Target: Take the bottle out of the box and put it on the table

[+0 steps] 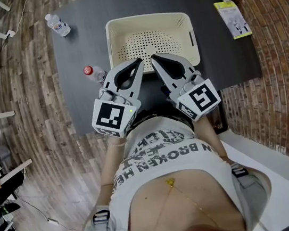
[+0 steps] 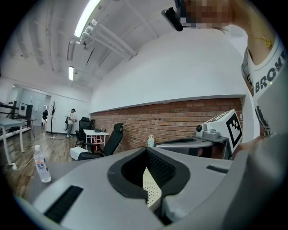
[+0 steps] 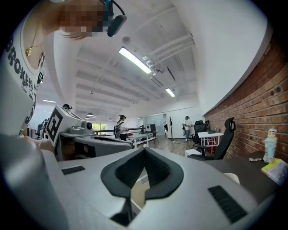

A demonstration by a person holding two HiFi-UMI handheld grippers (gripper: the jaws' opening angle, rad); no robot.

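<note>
Jaws together and empty on left gripper (image 1: 137,62) and right gripper (image 1: 153,58) at frame centre, tips by lower rim of cream box (image 1: 146,18), red-capped bottle (image 1: 94,73) on dark table (image 1: 85,40) left of box, second bottle (image 1: 58,24) upper left

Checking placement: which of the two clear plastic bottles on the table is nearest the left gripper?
The red-capped clear plastic bottle, beside the left gripper; the white-capped bottle stands at the table's far corner.
</note>
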